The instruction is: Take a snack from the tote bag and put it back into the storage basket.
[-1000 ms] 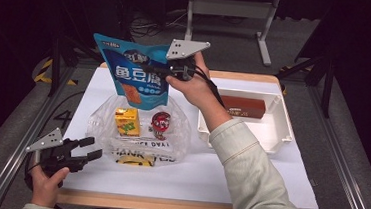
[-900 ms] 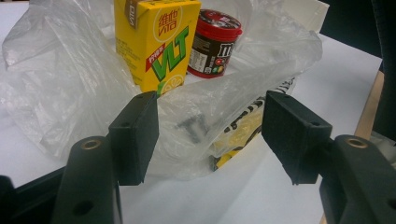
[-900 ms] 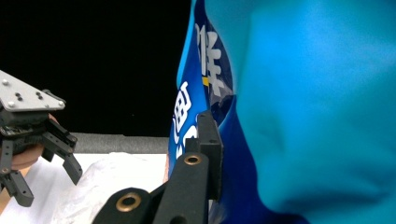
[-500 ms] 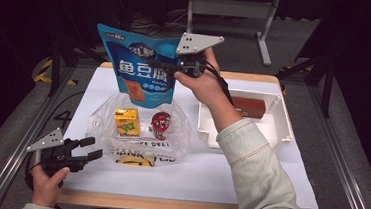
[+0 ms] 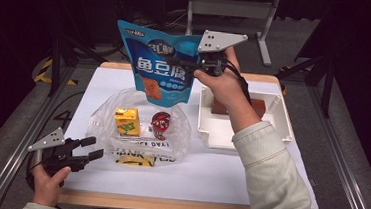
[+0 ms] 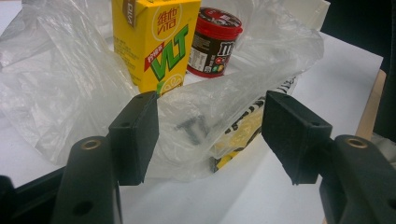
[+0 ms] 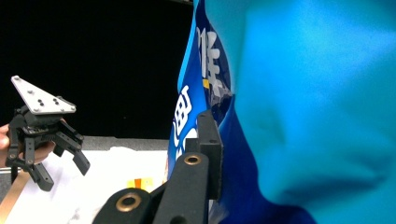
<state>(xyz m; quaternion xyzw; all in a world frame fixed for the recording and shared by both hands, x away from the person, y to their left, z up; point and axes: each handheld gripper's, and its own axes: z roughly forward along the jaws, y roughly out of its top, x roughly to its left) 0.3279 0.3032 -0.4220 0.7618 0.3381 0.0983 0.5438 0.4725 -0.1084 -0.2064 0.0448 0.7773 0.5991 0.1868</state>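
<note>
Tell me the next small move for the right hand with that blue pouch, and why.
Probably carry the blue pouch toward the white tray and lower it. The right tongs are shut on its edge and hold it in the air above the clear plastic bag, while the left tongs wait open.

Right claw (image 5: 189, 64): raised high on an outstretched, sleeved forearm, jaws clamped shut, grey plate uppermost. Left claw (image 5: 90, 147): held low near the tabletop's near-left corner, hand (image 5: 47, 181) gripping from below, jaws parted, pointing level toward the middle.
</note>
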